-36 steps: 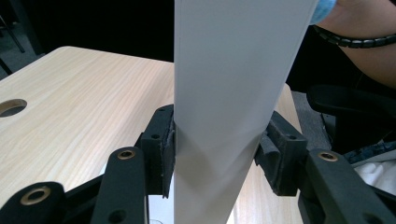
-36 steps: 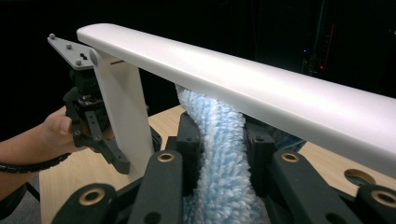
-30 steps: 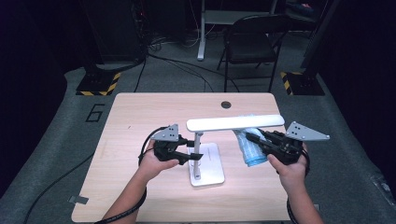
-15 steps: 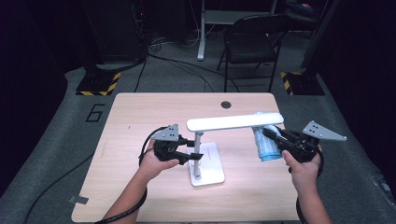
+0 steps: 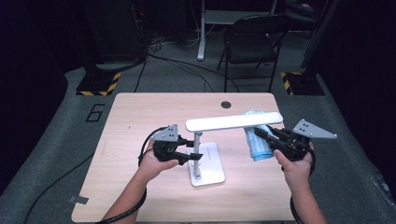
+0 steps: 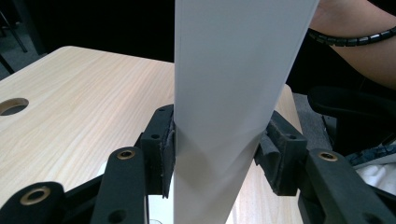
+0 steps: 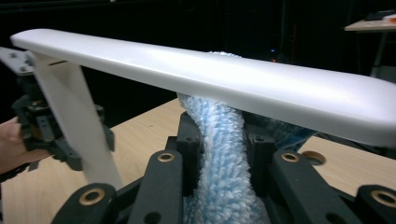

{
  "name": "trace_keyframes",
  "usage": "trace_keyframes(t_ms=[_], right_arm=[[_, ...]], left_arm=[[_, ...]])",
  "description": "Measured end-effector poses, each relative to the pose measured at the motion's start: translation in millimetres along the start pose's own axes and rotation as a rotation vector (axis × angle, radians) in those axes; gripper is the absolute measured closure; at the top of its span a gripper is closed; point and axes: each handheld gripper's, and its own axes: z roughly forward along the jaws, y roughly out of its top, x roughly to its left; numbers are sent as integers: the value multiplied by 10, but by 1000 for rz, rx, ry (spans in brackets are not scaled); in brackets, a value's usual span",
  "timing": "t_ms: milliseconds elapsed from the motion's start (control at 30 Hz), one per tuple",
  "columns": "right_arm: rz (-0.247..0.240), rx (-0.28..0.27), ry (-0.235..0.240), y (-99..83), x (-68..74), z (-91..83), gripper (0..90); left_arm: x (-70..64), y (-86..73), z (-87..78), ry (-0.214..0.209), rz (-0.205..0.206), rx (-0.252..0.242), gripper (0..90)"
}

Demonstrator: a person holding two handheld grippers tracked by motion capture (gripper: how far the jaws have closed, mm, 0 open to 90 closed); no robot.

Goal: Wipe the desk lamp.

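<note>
A pale wooden tabletop carries a white desk lamp with a flat square base, set near its front middle. The lamp's long white bar head runs level above the tabletop, reaching toward the person's right. The slim white upright post is clamped between the black jaws of the left gripper, whose pads press its two sides. To the right, a fluffy light-blue microfibre cloth is pinched in the right gripper and rises to touch the underside of the lamp head near its far end.
</note>
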Motion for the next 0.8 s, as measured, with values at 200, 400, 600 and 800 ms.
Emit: trace_keyframes(t_ms=[200,400,600,800], right_arm=[[46,-16,-75,-58,-214,-174,727],[81,-25,-132,-88,-348,-322,727],[71,-19,-120,-74,-282,-285,727],[8,5,-42,-2,5,-77,727]], left_arm=[[6,3,8,-3,-2,3,517],[6,5,12,-3,-4,3,517],[4,-3,11,2,-9,-4,516],[-3,-6,17,6,-10,-8,516]])
